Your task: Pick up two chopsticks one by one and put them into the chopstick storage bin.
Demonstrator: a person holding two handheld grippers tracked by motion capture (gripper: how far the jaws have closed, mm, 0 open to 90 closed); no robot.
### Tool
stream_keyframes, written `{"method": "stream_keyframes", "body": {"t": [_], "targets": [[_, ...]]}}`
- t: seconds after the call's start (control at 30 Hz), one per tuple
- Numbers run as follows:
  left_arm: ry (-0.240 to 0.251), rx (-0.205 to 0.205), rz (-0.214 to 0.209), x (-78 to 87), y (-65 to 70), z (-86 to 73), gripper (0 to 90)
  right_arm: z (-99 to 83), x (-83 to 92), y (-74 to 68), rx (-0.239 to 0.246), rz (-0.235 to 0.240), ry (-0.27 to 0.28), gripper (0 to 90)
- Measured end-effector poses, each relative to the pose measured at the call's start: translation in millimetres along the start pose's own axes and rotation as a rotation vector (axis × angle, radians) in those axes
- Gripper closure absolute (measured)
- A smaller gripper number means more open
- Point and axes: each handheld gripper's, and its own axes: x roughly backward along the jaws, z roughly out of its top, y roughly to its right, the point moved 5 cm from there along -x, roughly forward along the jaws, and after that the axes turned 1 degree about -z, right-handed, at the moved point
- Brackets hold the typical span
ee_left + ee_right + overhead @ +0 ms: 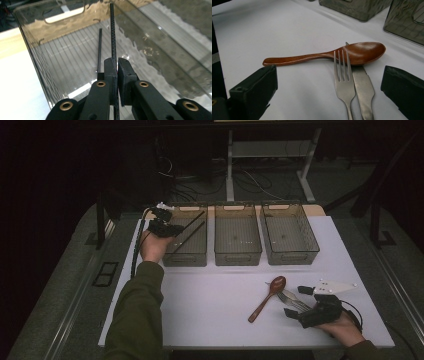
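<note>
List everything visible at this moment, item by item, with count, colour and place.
Clear plastic bins: three, smoky transparent, in a row at the table's far edge.
Thin black chopsticks: two, black; one lies in the leftmost bin, the other is clamped in the left gripper over that bin.
Brown wooden spoon: one, reddish brown, on the table near the right.
Metal fork: one, silver, tines against the spoon's bowl.
Metal knife: one, silver, beside the fork, tip under the spoon.
White table: one.
Left gripper: black, shut on a chopstick.
Right gripper: black, open around the fork and knife.
</note>
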Motion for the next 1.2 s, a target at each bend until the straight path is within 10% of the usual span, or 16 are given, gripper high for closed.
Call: {"method": "stream_keyframes", "body": {"t": [0.47, 0.73, 1.2], "targets": [[-0.079, -0.019, 0.022, -17.1, 2.3, -4.6, 85.0, 0.2, 0.8, 0.3, 0.001, -0.001, 0.003, 0.2], [-0.04, -0.026, 0.017, -13.8, 2.9, -2.2, 77.1, 0.2, 1.0, 0.2, 0.0, 0.0, 0.003, 0.2], [0.081, -0.086, -0.119, 22.7, 28.6, 6.3, 56.5, 0.3, 0.9, 0.0, 0.001, -0.003, 0.004, 0.2]]}}
